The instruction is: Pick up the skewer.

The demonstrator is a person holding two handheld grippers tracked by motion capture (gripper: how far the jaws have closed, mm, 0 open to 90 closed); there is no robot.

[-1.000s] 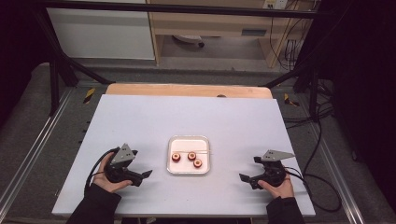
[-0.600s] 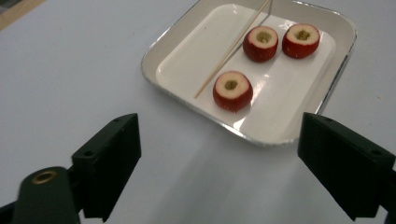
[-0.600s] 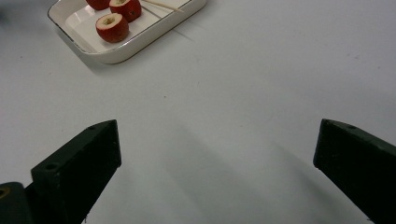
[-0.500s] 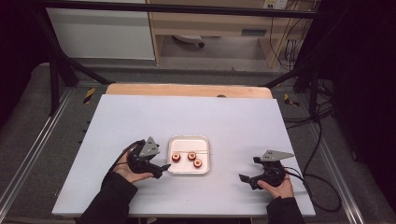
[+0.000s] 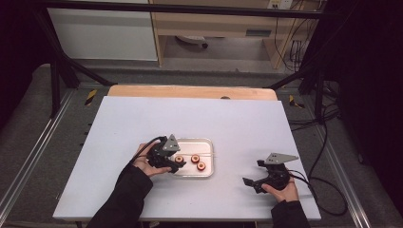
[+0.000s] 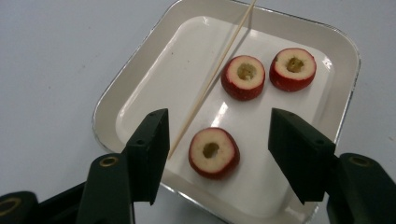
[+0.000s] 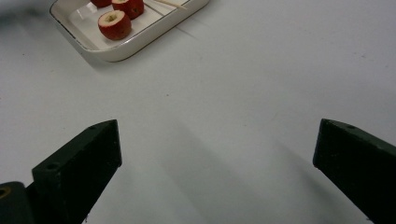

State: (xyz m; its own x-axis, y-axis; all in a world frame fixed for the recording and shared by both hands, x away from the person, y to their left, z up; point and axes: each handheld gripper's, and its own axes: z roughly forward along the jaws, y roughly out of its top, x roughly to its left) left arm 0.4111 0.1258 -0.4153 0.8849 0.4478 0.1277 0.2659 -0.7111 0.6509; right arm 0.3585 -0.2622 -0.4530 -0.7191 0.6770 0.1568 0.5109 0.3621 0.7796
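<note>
A white tray [image 6: 116, 93] holds three red cored fruit pieces and a thin wooden skewer [image 6: 215, 79] that lies aslant over its far rim. My left gripper [image 6: 219, 142] hovers over the tray's near edge. Its jaws have just been closing and stand either side of the nearest fruit piece [image 6: 214, 152], with a gap on both sides. The other two pieces [image 6: 243, 77] [image 6: 293, 68] lie farther in. In the high view the left gripper [image 5: 177, 161] is at the tray's [image 5: 202, 140] left side. My right gripper [image 5: 253, 172] rests wide open on the bare table, right of the tray.
The white tabletop [image 5: 199, 118] stretches all round the tray, with a wooden strip [image 5: 190, 91] along its far edge. Cables trail off the table's right side. In the right gripper view the tray [image 7: 140, 44] lies at the upper left, beyond open jaws [image 7: 217, 154].
My left hand has moved right from the bare table to the tray's left edge, and its jaws have narrowed around the nearest fruit piece. The right hand has stayed put.
</note>
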